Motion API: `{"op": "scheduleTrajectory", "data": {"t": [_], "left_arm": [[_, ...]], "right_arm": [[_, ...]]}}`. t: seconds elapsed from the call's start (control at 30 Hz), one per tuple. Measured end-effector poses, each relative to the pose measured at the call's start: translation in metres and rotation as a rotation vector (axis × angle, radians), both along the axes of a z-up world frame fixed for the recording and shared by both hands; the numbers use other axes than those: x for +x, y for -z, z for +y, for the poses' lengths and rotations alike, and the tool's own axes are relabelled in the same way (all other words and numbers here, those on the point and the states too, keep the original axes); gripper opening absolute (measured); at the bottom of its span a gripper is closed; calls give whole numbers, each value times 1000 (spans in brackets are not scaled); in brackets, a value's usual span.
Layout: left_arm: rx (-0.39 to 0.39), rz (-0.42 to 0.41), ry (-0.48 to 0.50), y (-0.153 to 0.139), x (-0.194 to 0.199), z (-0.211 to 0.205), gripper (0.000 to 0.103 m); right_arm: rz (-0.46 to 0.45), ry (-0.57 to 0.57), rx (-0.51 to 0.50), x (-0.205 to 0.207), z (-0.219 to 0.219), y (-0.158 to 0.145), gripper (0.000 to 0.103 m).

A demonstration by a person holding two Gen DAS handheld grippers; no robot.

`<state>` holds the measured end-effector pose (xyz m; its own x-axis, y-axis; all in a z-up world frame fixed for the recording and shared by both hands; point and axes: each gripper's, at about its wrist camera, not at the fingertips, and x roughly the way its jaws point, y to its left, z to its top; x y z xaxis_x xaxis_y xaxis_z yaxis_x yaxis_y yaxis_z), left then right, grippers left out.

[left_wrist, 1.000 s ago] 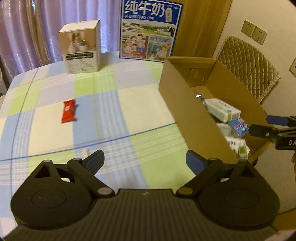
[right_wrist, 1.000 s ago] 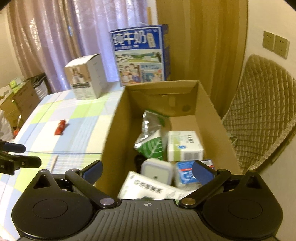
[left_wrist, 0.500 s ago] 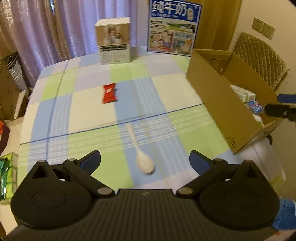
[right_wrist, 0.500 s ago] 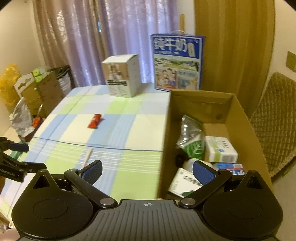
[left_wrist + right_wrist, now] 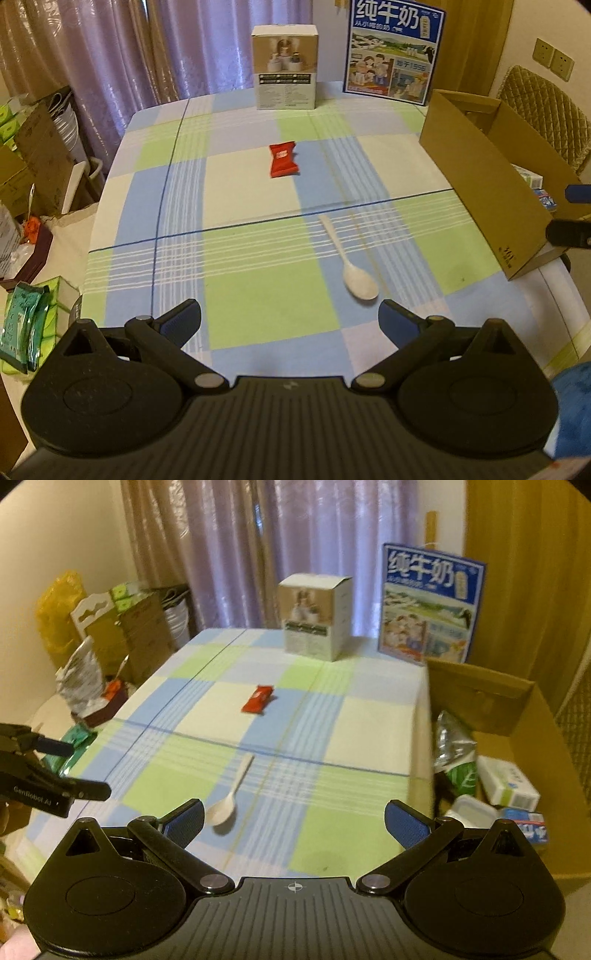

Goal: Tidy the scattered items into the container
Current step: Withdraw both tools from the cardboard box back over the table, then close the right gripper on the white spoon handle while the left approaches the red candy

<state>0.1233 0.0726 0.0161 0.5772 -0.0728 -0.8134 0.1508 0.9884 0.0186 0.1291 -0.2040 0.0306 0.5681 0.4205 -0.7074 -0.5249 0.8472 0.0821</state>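
A white plastic spoon point(image 5: 348, 258) lies on the checked tablecloth, bowl toward me; it also shows in the right wrist view point(image 5: 231, 792). A red snack packet point(image 5: 283, 160) lies farther back, also in the right wrist view point(image 5: 258, 699). The open cardboard box point(image 5: 484, 177) stands at the table's right edge and holds several packets and cartons point(image 5: 491, 779). My left gripper point(image 5: 290, 319) is open and empty, above the near table edge just short of the spoon. My right gripper point(image 5: 293, 821) is open and empty, near the box's left wall.
A white product box point(image 5: 285, 67) and a blue milk carton point(image 5: 393, 51) stand at the table's back. A padded chair point(image 5: 546, 110) is behind the box. Cardboard boxes and bags point(image 5: 33, 158) crowd the floor at the left.
Both grippers have pulled back and up from the box. The views have widened and the whole spoon has come into sight. Both stay open.
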Motion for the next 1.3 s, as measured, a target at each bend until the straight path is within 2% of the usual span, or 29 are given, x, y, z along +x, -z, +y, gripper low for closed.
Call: {"op": "scheduleTrajectory", "data": {"t": [0.53, 0.9, 1.13, 1.3], "left_arm": [[-9, 21, -29, 22, 4, 32, 101], [10, 24, -3, 47, 19, 42, 101], [-9, 32, -21, 64, 29, 55, 101], [-29, 33, -30, 72, 36, 62, 101]], "right_arm": [[85, -47, -21, 0, 50, 41, 101], [136, -86, -53, 23, 94, 77, 101], [169, -83, -53, 41, 116, 106, 100], [186, -63, -43, 53, 126, 126, 85]]}}
